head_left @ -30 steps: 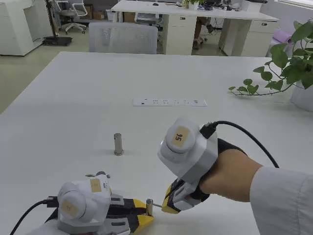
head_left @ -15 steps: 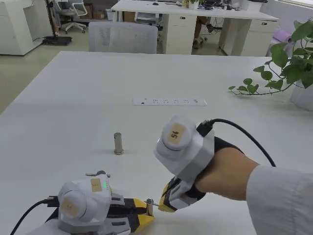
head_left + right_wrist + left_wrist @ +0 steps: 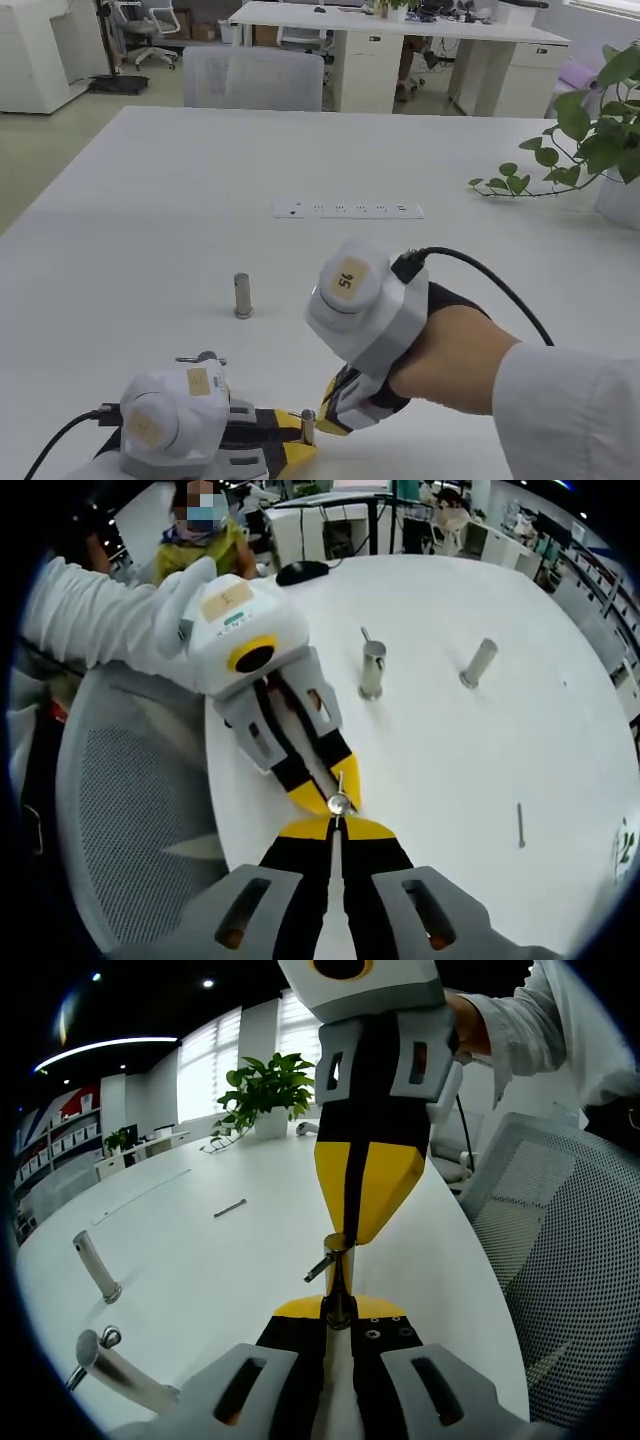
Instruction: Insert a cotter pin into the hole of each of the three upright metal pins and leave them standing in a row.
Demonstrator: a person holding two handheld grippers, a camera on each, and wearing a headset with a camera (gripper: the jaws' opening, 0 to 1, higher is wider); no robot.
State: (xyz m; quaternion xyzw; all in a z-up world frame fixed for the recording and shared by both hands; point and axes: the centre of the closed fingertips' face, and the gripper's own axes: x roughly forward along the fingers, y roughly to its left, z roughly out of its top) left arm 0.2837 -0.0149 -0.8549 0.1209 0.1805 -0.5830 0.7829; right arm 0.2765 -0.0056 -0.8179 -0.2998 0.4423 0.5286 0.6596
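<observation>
Metal pin [image 3: 338, 1288] in left tool [image 3: 338, 1312] — right tool [image 3: 340, 826] pinches cotter pin [image 3: 317, 1269]

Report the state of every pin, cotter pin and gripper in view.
left gripper: jaws shut on the held pin.
right gripper: jaws shut on the cotter pin.
held pin: upright, cotter pin through its hole.
cotter pin: tip out the far side.
near pin: standing, already pinned.
far pin: standing, nothing through it.
spare cotter pin: lying loose on the table.

White table [image 3: 140, 200]: power strip [image 3: 347, 209], bare metal pin [image 3: 242, 296] upright, loose cotter pin [image 3: 520, 825], potted plant [image 3: 578, 118] at edge
</observation>
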